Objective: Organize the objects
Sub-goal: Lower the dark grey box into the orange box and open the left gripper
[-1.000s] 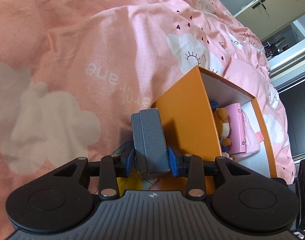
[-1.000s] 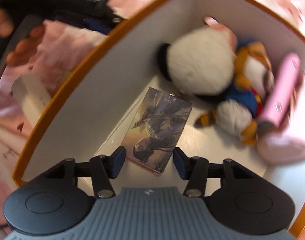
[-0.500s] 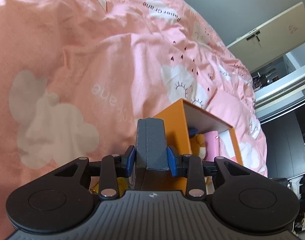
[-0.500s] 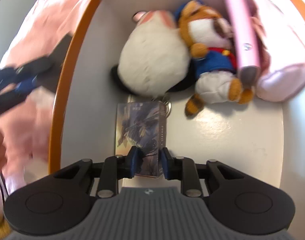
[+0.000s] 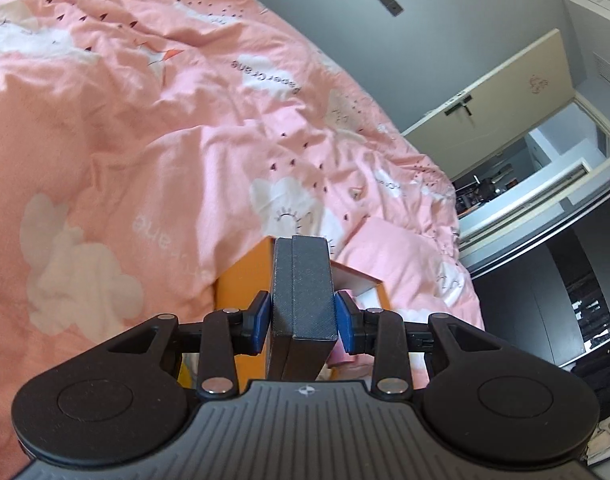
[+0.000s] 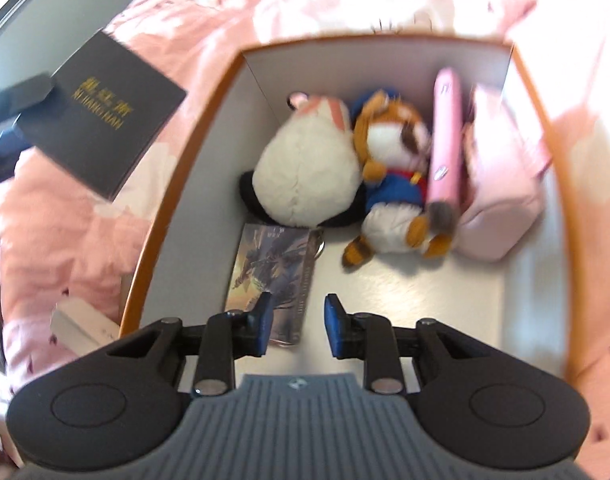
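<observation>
My left gripper (image 5: 303,323) is shut on a dark grey box (image 5: 303,292) and holds it above the orange storage box (image 5: 241,286) on the bed. In the right wrist view that grey box (image 6: 101,114) shows gold lettering, left of the orange box (image 6: 173,184). My right gripper (image 6: 297,322) is open and empty above the orange box. An illustrated card (image 6: 275,276) lies flat on the box floor under its left finger. A white plush (image 6: 309,168), a tiger plush (image 6: 397,168), a pink tube (image 6: 445,132) and a pink pouch (image 6: 501,184) lie further in.
A pink quilt (image 5: 125,140) with cloud prints covers the bed. A white box (image 6: 83,326) lies on the quilt left of the orange box. A door (image 5: 501,84) and dark shelves (image 5: 565,292) stand beyond the bed's right side.
My right gripper has opened, let go of the card on the box floor and pulled back upward. My left gripper has lifted the grey box higher.
</observation>
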Demonstrator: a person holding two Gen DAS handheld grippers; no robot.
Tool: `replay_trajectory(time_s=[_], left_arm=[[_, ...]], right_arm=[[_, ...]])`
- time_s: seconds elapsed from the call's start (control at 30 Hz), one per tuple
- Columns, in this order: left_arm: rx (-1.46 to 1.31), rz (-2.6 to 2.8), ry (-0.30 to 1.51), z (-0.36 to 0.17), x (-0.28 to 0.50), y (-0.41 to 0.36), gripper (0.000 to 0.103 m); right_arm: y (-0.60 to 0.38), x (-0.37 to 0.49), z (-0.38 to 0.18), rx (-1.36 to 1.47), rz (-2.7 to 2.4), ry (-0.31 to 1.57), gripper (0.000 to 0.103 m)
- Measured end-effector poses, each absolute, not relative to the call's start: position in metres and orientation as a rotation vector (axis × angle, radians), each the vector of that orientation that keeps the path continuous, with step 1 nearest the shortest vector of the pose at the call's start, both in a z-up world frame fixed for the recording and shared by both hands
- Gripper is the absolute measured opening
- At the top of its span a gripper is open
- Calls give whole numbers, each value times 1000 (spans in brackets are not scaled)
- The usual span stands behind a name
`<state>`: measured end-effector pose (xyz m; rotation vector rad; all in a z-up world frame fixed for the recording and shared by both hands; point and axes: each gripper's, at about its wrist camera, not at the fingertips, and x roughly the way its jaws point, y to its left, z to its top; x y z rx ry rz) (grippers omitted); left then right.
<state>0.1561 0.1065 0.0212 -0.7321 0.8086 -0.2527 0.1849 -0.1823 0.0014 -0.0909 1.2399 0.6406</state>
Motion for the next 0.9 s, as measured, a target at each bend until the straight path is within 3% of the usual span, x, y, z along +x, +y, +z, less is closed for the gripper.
replay_trajectory(time_s=[0.27, 0.5, 0.9], left_arm=[[-642, -340, 886, 17, 153, 45, 39], [-567, -344, 1016, -19, 162, -17, 39], [-644, -231, 1184, -65, 161, -48, 39]], right_arm=[[-179, 172, 20, -342, 678, 1124, 35], [-188, 165, 12, -441, 709, 1163, 47], [-191, 168, -14, -560, 743, 1182, 44]])
